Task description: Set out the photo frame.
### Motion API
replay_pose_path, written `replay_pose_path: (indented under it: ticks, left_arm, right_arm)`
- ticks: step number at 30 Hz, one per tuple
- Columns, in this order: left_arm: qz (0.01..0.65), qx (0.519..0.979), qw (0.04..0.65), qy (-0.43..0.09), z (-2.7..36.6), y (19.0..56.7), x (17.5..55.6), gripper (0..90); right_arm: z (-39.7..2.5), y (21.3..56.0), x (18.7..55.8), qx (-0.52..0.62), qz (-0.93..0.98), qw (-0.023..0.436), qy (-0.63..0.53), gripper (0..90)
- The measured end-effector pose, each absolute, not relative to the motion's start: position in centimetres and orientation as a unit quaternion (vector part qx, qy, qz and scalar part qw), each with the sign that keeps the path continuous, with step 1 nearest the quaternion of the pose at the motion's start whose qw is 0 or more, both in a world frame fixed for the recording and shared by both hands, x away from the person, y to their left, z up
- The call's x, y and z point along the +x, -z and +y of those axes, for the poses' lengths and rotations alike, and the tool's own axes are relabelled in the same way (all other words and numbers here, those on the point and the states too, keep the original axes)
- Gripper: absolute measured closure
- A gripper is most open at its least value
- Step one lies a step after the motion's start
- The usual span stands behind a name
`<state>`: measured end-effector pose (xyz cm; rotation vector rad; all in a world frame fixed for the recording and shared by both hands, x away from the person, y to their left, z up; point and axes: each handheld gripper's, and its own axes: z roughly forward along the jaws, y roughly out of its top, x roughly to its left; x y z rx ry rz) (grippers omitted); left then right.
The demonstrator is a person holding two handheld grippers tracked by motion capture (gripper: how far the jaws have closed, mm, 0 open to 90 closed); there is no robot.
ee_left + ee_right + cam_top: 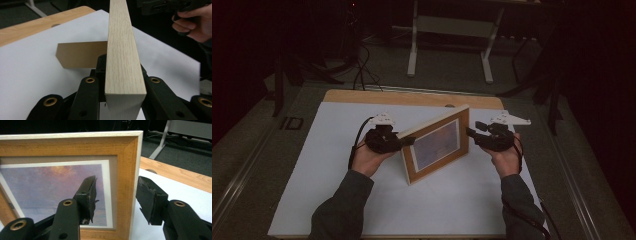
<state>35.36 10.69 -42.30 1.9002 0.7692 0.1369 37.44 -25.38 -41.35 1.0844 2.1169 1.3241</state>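
A wooden picture frame (437,145) with a purple sky photo stands upright on the white sheet (337,175), angled across the table. My left gripper (407,141) is shut on the frame's left end. In the left gripper view the pale top edge of the frame (123,50) runs up between the jaws of the left gripper (122,72), and the brown back stand (80,53) rests on the sheet behind. My right gripper (472,132) is open at the frame's right end. In the right gripper view its jaws straddle the frame's right border (126,182), one in front, one beyond the edge, gripper (117,180).
The white sheet covers a wooden tabletop (362,96) whose bare strip shows along the far edge. Beyond the table a white desk leg (412,55) stands on the dark floor. The hand holding the right gripper (192,27) appears past the frame in the left gripper view.
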Motion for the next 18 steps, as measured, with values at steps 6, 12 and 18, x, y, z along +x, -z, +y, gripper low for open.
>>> replay_pose_path:
  ticks: [6, 12, 18]
  left_arm:
    - [0.313, 0.79, 0.526, -0.033, 10.9, 42.3, 35.6, 76.2]
    - [0.306, 0.792, 0.528, -0.015, 11.2, 42.4, 35.9, 76.3]
    - [0.301, 0.793, 0.53, -0.007, 11.4, 42.4, 36.0, 76.1]
  right_arm:
    - [-25.6, 41.4, 37.8, 0.381, 0.772, 0.212, -0.463, 48.2]
    - [-25.6, 41.3, 38.1, 0.375, 0.779, 0.21, -0.456, 45.8]
    - [-25.3, 41.2, 38.6, 0.362, 0.792, 0.202, -0.449, 44.1]
